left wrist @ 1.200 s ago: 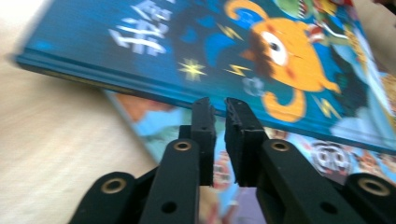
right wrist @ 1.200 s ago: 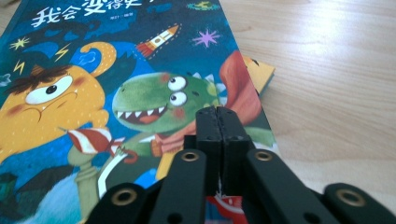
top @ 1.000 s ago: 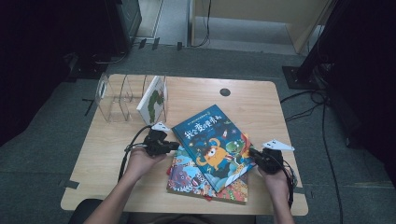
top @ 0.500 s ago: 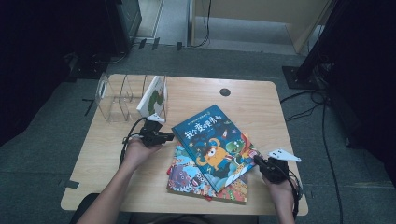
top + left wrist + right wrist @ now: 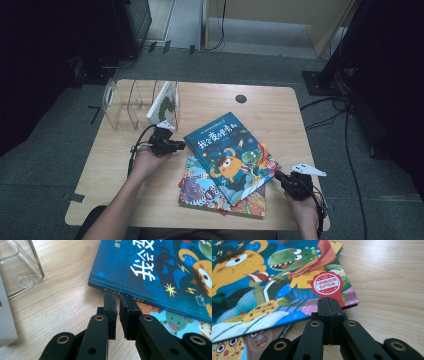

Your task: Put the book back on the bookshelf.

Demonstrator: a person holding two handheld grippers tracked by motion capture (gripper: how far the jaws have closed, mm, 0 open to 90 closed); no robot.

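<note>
A blue picture book lies askew on top of a second colourful book on the wooden table. My left gripper points at the blue book's left edge. In the left gripper view its jaws stand a thin crack apart with nothing between them, tips just short of the blue book's spine. My right gripper sits at the book's right corner. In the right gripper view it is shut and empty, tips by the cover's corner.
A clear plastic rack stands at the table's far left, with a white book leaning upright in it, just behind my left hand. A dark round hole marks the far middle of the table. Cables trail from both grippers.
My left hand has shifted a little away from me, along the blue book's left edge. My right hand has drawn back toward the near right, off the book's side to its corner.
</note>
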